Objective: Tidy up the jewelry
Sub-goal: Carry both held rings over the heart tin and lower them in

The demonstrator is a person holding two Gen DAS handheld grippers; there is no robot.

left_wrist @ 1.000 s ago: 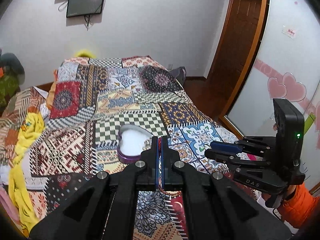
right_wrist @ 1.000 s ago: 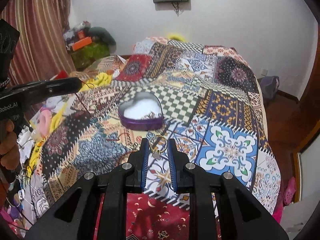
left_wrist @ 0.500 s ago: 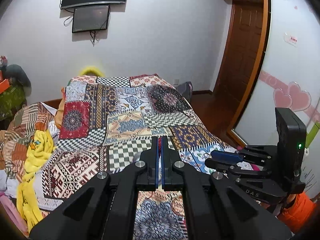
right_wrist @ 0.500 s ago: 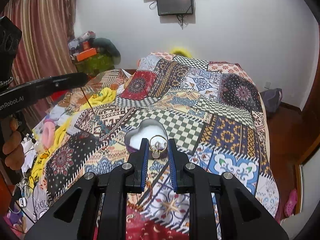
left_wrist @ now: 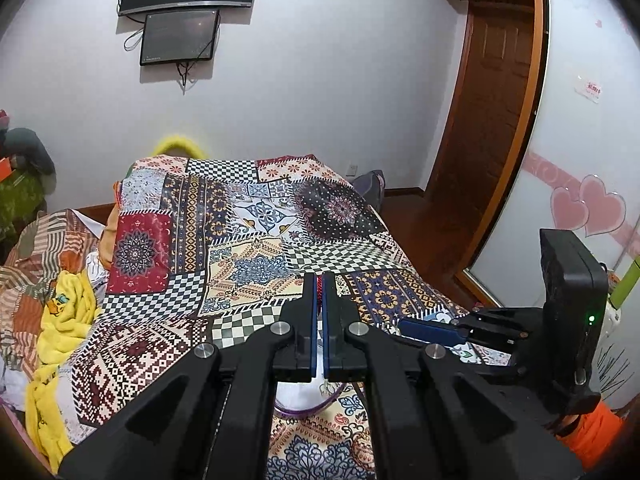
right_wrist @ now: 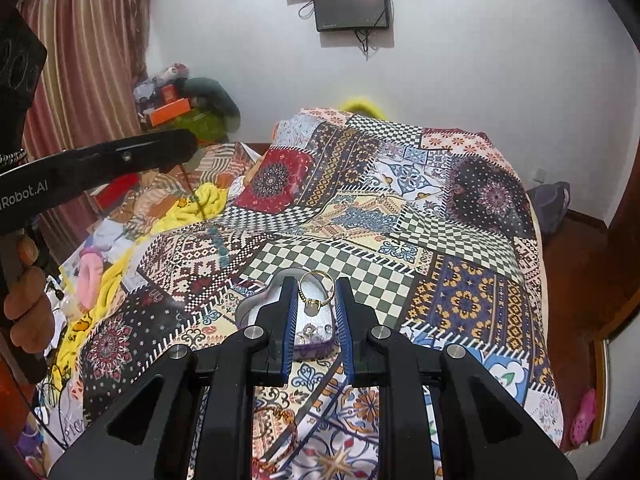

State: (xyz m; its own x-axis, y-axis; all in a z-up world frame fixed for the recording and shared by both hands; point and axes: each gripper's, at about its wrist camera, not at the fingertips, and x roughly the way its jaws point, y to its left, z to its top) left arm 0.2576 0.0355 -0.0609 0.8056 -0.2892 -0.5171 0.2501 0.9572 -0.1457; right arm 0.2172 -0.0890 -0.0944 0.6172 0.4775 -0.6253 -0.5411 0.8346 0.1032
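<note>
Right tongs (right_wrist: pixel 316 300) are gripping a gold ring (right_wrist: pixel 315 291) above the purple heart-shaped box (right_wrist: pixel 312 338) on the bed (right_wrist: pixel 460 296), left tongs (left_wrist: pixel 319 292) are pinching a red beaded string (left_wrist: pixel 319 286) dangling nearby; neither piece is boxed yet.

patchwork bedspread (left_wrist: pixel 256 232) | yellow towel (left_wrist: pixel 60 320) left | wall screen (left_wrist: pixel 178 38) | wooden door (left_wrist: pixel 488 128)

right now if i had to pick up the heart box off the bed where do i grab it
Grip the heart box across its low purple side wall, coming straight down from above. It sits flat and open on the quilt, so the rim is the only graspable edge. Both grippers hold jewelry.
</note>
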